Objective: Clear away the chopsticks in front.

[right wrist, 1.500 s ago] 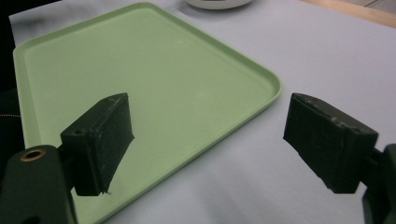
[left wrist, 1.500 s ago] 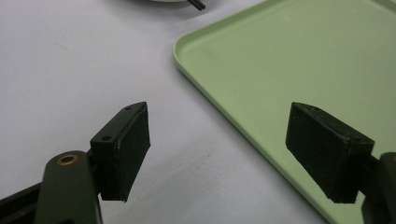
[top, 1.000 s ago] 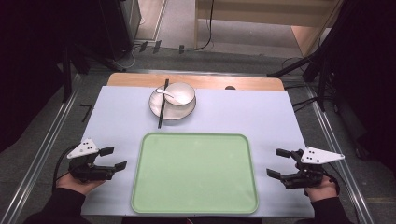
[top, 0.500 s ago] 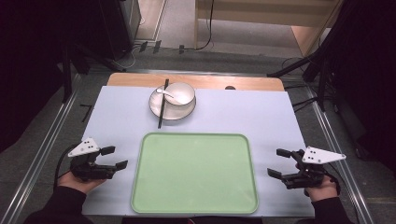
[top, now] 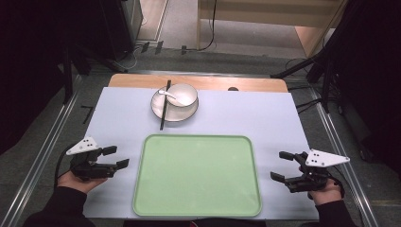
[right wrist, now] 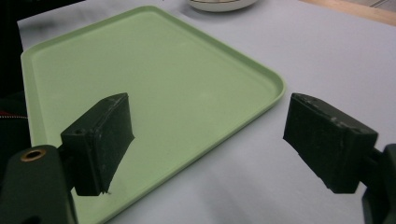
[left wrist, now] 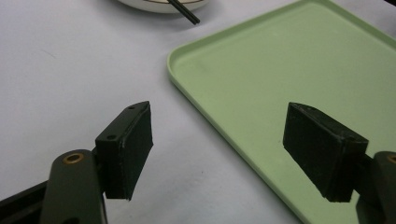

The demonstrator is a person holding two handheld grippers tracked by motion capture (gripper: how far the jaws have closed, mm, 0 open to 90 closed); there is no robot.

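Note:
A pale green tray [top: 196,137] lies empty near the front of the table. To its left, my left gripper [top: 117,157] rests on the white sheet, pointing toward the tray. Its jaws have just been closing a little but stand wide with nothing between them. To the tray's right, my right gripper [top: 279,165] is open and holds nothing. The left gripper view has its jaws [left wrist: 219,140] framing the tray's corner [left wrist: 280,70]. The right gripper view has its jaws [right wrist: 208,135] over the tray's edge [right wrist: 140,70].
Behind the tray a white bowl [top: 183,94] sits on a plate [top: 176,114], with a white spoon [top: 166,93] in it and black chopsticks [top: 163,113] laid across the plate's left side. A wooden strip [top: 213,82] borders the sheet's [top: 246,118] far edge.

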